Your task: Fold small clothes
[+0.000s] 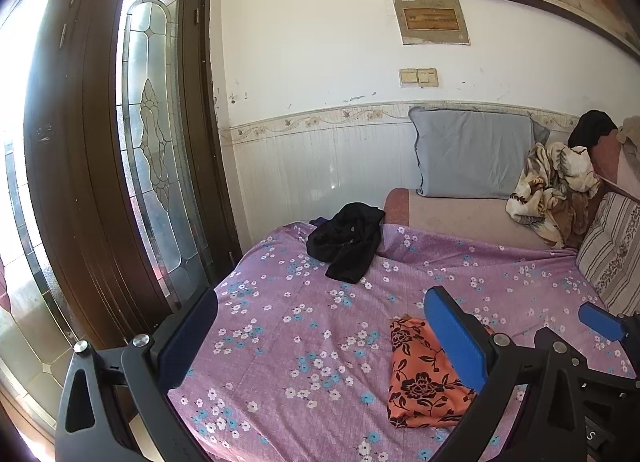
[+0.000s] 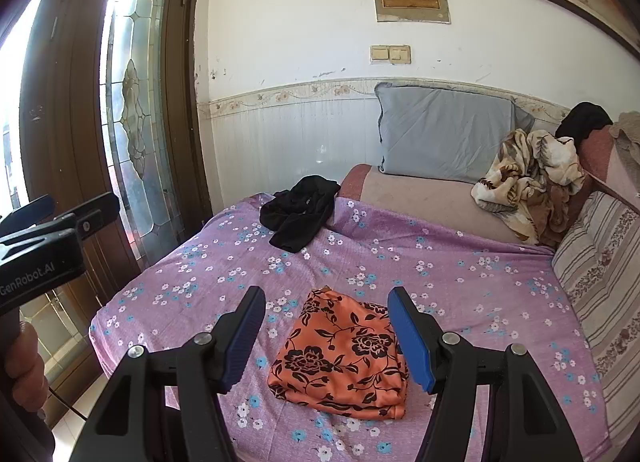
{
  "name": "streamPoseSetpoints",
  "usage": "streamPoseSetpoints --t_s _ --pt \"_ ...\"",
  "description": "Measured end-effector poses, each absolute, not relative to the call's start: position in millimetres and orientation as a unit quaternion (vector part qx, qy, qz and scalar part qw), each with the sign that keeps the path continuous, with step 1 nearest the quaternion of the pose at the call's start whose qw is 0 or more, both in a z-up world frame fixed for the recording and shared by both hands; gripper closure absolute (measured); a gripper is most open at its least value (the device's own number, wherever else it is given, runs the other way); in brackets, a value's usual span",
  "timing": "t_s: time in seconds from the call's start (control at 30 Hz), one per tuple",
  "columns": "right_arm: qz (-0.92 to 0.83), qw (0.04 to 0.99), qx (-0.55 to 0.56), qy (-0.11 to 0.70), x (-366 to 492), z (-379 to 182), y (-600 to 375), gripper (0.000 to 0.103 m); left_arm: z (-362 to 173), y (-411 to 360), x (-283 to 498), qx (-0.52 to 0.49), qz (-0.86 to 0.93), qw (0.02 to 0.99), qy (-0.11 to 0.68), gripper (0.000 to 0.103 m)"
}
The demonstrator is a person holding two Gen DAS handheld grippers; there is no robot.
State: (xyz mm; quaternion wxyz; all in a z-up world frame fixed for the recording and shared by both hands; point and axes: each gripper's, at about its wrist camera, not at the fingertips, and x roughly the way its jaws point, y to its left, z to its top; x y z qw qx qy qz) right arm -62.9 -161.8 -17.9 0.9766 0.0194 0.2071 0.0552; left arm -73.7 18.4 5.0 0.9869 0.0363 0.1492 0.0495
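Black garment (image 2: 298, 212) crumpled at 11 o'clock beyond folded orange cloth (image 2: 340, 358); both jaws wide, empty; left gripper (image 1: 320, 336) nearer.

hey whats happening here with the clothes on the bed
A person holds a gripper in each hand over a bed with a purple floral sheet. The orange floral garment lies folded in front of the open right gripper, untouched. The left gripper is open and empty too. A crumpled black garment waits farther back.
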Motion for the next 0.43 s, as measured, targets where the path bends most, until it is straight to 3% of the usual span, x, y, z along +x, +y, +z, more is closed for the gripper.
streamPoseSetpoints --t_s 0.43 --pt "0.055 0.972 0.031 0.227 -36.6 -32.6 -167.3 0.036 -5.6 15.7 -48.0 0.029 0.038 0.985 0.164 0.0"
